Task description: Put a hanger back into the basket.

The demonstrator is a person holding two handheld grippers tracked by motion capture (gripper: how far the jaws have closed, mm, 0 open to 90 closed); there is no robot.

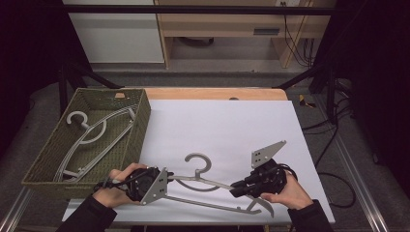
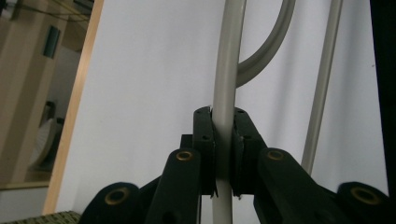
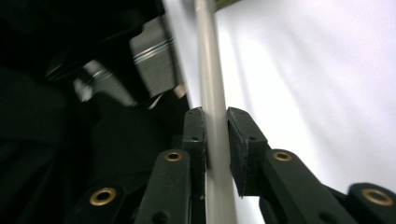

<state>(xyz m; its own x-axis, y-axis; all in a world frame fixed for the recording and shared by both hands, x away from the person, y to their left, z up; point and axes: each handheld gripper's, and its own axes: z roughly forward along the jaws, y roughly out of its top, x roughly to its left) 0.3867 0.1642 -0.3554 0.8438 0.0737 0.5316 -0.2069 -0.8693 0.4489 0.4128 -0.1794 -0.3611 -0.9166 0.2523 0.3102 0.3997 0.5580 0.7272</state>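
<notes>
I have the left gripper (image 1: 164, 180) clenched on the hanger (image 1: 208, 186), which lies on the white sheet (image 1: 232, 130) near the table's near edge, its hook (image 1: 199, 162) pointing to the far side. In the left gripper view the pads (image 2: 204, 140) press both sides of the grey arm of the hanger (image 2: 226, 93), with the hook's curve (image 2: 268, 51) and the lower bar (image 2: 322, 93) running on beyond. My left hand (image 1: 113, 186) sits at the near left, just beside the basket (image 1: 48, 150). The right gripper (image 1: 237, 189) is at the other end of the hanger, near the right shoulder, held by my right hand (image 1: 285, 191). In the right gripper view the hanger's arm (image 3: 212, 93) passes between the jaws; the left pad (image 3: 194, 135) lies against it, while the right pad (image 3: 238, 140) stands a sliver off, so that grip reads as released, with the bar between the jaws. The basket is at the left of the table, off the sheet, and holds more hangers (image 1: 92, 140) lying flat, their hooks toward its far left corner. A strip of bare wood (image 1: 212, 93) shows at the table's far edge.
</notes>
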